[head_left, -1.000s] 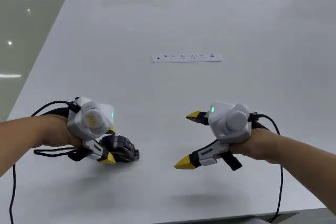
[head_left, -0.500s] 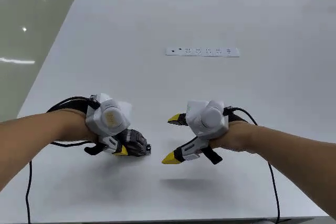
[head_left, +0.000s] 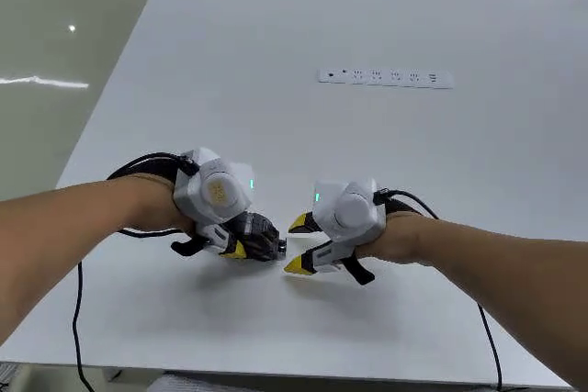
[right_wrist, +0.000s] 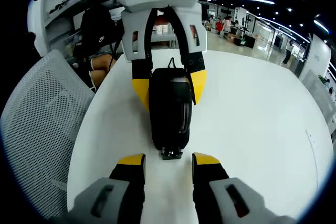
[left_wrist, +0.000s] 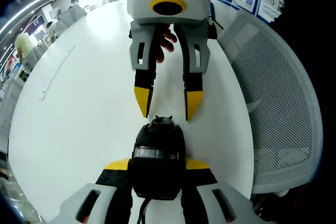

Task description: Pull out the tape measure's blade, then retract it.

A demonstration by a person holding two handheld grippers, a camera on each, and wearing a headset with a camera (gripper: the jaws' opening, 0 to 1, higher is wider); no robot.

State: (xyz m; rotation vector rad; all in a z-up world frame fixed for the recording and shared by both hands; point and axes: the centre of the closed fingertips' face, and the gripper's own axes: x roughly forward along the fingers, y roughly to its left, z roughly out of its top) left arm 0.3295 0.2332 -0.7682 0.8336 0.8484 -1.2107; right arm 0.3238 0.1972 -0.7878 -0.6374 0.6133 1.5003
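1. Head view: left gripper (head_left: 241, 248) clamps tape measure (head_left: 261, 236) near the front edge of white table (head_left: 276, 89); right gripper (head_left: 297, 244) faces it, jaws spread. Power strip (head_left: 386, 77) well apart.
2. Left gripper view: mesh chair (left_wrist: 273, 103) beside table.
3. Right gripper view: blade hook (right_wrist: 172, 154) just ahead of the spread jaws.

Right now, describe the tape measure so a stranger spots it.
On the white table, near its front edge, two tools face each other. The tape measure is the chunky black case clamped in the left tool, unlike the flat white power strip farther back.
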